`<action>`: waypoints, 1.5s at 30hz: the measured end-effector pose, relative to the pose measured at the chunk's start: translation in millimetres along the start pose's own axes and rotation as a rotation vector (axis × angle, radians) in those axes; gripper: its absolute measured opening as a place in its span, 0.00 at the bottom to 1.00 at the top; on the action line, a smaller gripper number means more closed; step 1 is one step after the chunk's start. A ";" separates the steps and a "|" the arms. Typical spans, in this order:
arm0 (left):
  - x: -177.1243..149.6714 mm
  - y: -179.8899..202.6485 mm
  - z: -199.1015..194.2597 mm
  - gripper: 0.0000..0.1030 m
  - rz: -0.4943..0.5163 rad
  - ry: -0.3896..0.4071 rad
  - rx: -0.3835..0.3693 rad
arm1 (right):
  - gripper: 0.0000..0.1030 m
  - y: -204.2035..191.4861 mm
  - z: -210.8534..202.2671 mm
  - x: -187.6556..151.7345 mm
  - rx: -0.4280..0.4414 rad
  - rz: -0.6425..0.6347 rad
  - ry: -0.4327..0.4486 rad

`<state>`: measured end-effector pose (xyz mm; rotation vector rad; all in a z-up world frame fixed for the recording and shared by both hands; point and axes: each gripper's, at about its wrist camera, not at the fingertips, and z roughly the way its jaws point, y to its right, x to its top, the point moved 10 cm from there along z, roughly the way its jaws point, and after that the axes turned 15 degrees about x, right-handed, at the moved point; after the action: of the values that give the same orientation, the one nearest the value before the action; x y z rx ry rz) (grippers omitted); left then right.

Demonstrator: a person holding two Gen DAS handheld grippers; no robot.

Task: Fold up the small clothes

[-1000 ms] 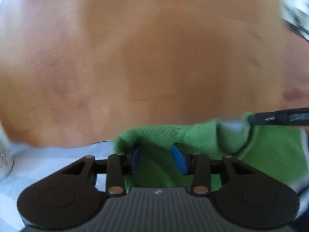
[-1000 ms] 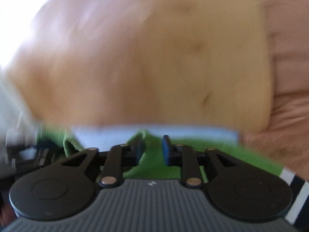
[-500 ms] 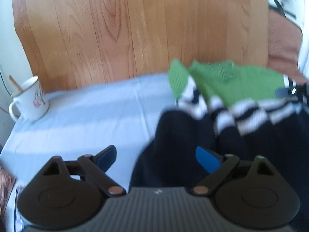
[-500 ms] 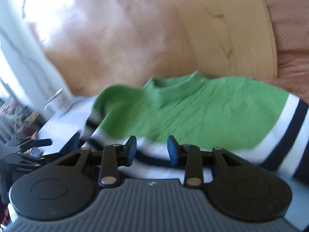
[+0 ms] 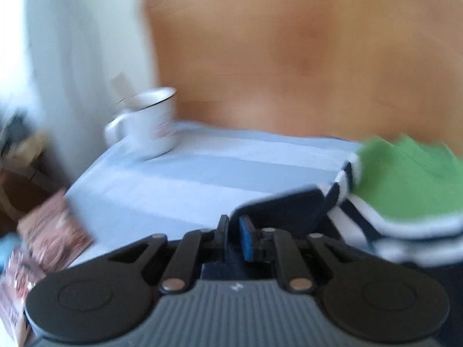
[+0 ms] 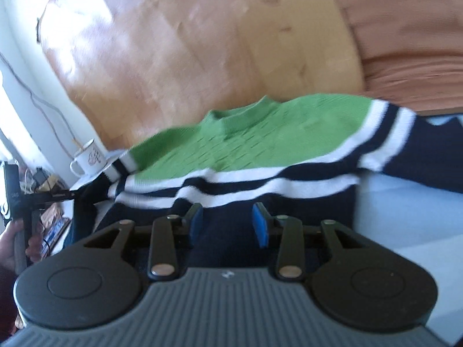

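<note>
Left gripper fingers closing on navy sleeve cuff of striped sweater; right gripper half open above navy body, gripping nothing.

A knitted sweater is spread flat on the light blue tabletop, collar towards the far edge. The upper part, around the round ribbed collar, is green. Below it two white stripes are separated by a navy band, and the lower body is navy. One sleeve is stretched out to the right, repeating the white and navy stripes before turning navy. The other sleeve, navy at its end, is seen at the left, but the frames are too blurred to tell how it lies.
</note>
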<state>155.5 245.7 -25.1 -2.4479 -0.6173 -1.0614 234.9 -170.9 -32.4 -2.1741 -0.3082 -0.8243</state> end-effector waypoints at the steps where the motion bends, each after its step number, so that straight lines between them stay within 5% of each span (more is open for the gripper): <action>1: 0.4 -8.1 4.6 0.28 -0.041 -0.039 -0.014 | 0.40 3.6 -6.2 1.5 -0.008 0.011 0.012; 5: -4.0 -9.4 -31.5 0.40 -0.020 0.020 -0.057 | 0.40 14.5 -33.1 3.2 -0.009 0.071 0.049; 11: -53.7 11.3 -119.2 0.53 0.132 0.073 -0.359 | 0.41 12.4 -80.5 -18.6 -0.013 0.089 0.030; 16: -128.8 23.8 -165.3 0.58 0.220 -0.050 -0.552 | 0.41 8.6 -120.8 -59.8 -0.014 0.144 -0.014; 23: -183.5 22.9 -187.6 0.63 0.190 -0.209 -0.658 | 0.51 -5.8 -148.7 -116.5 0.018 0.203 -0.070; 28: -200.9 38.0 -191.3 0.60 0.212 -0.218 -0.674 | 0.52 -25.2 -135.3 -146.4 0.074 0.170 -0.102; 29: -203.2 41.2 -194.3 0.49 0.223 -0.199 -0.659 | 0.44 -27.6 -134.4 -147.4 0.063 0.153 -0.092; 30: -204.3 42.2 -195.0 0.21 0.234 -0.189 -0.631 | 0.11 -28.2 -133.3 -148.9 0.039 0.142 -0.089; 31: -204.7 40.4 -192.6 0.12 0.242 -0.185 -0.595 | 0.11 -26.4 -131.4 -151.4 0.007 0.142 -0.099; 33: -201.5 37.2 -195.7 0.10 0.220 -0.213 -0.604 | 0.09 -28.2 -135.6 -148.0 -0.013 0.136 -0.071; 38: -185.0 -1.9 -225.0 0.09 0.225 -0.128 -0.569 | 0.09 -33.3 -186.4 -131.9 -0.146 0.025 0.000; 45: -235.1 -5.2 -213.7 0.10 0.253 -0.238 -0.542 | 0.09 -6.7 -202.3 -174.4 -0.217 0.108 -0.090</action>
<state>-114.9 84.0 -66.3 -3.0462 -0.0725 -0.9302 6.1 -308.6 -42.4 -2.4112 -0.1492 -0.7292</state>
